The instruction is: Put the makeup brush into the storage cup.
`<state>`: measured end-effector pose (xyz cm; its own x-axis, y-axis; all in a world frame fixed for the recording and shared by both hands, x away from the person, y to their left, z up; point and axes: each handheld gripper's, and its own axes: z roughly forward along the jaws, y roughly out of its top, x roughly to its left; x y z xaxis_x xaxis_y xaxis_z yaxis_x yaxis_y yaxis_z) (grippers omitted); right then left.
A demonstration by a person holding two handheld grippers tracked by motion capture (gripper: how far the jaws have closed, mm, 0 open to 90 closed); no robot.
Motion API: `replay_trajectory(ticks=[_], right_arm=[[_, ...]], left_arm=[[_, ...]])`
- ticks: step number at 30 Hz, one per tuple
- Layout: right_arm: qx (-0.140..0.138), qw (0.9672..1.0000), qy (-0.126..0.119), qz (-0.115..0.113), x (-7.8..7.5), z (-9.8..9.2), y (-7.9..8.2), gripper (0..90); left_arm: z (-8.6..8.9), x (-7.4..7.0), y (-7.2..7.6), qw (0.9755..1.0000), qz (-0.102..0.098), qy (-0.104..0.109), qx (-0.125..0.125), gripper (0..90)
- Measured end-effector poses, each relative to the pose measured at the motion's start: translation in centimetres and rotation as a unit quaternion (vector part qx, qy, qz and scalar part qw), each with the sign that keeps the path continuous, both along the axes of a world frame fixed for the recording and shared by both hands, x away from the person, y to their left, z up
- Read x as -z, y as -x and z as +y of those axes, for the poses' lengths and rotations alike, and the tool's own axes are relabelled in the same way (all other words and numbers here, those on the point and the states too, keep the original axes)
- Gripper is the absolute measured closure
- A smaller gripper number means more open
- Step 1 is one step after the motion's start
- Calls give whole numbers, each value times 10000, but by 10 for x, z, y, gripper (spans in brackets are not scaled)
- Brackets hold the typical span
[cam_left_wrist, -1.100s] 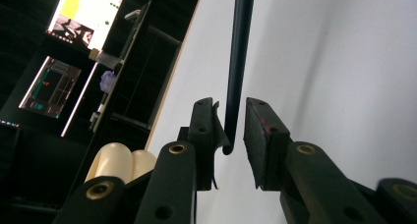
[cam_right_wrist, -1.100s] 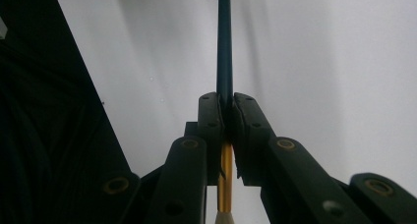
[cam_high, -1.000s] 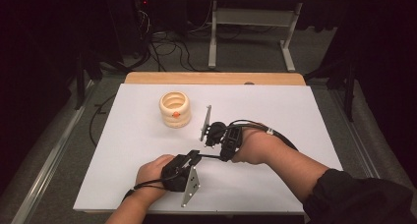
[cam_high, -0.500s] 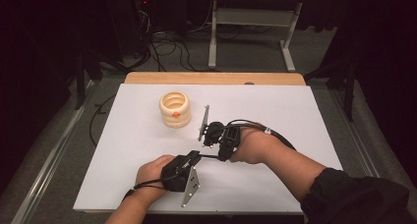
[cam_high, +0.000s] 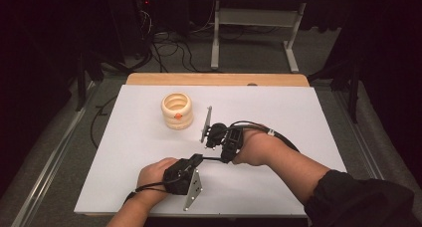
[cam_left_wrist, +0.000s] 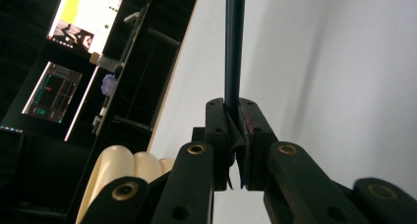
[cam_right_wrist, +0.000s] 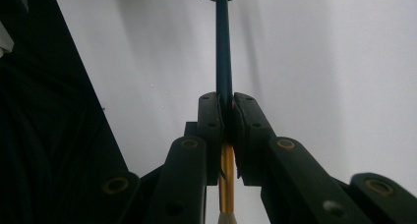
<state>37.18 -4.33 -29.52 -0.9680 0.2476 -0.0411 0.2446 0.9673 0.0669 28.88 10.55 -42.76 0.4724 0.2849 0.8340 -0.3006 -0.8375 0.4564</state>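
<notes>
- Now the left gripper [cam_high: 198, 160] has just been closing its jaws and clenches one end of a thin dark pencil [cam_high: 211, 159].
- Likewise the right gripper [cam_high: 224, 157] grasps the other end, near its gold ferrule [cam_right_wrist: 226, 172].
- Between them, the pencil spans level just above the white worktop [cam_high: 298, 117].
- Farther left stands a cream ring stack [cam_high: 176, 110].

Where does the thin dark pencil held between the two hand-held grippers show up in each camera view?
High view: the pencil lies level just below centre, spanning the left hand-held gripper and right hand-held gripper.
Left gripper view: upright at top centre, clamped between the jaws.
Right gripper view: upright at centre, gold band below the jaws.
Shared landmark: the white table.
</notes>
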Motion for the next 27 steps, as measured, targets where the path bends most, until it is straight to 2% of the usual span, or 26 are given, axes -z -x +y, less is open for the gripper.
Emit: replay_trajectory(ticks=[10,13,17,21,27], right_arm=[[9,10000,8,-40,0,0,0,839],[74,10000,3,26,0,0,-1,789],[105,9999,-42,-5,0,-1,-3,734],[101,9999,-38,88,1,-2,-3,664],[160,9999,-20,57,0,-4,-3,572]], left_arm=[[0,0,0,10000,34,-39,26,856],[0,0,0,10000,22,-50,13,856],[0,-1,0,10000,20,-73,-2,856],[0,0,-1,10000,93,-6,7,856],[1,-1,-3,9999,123,34,-91,856]])
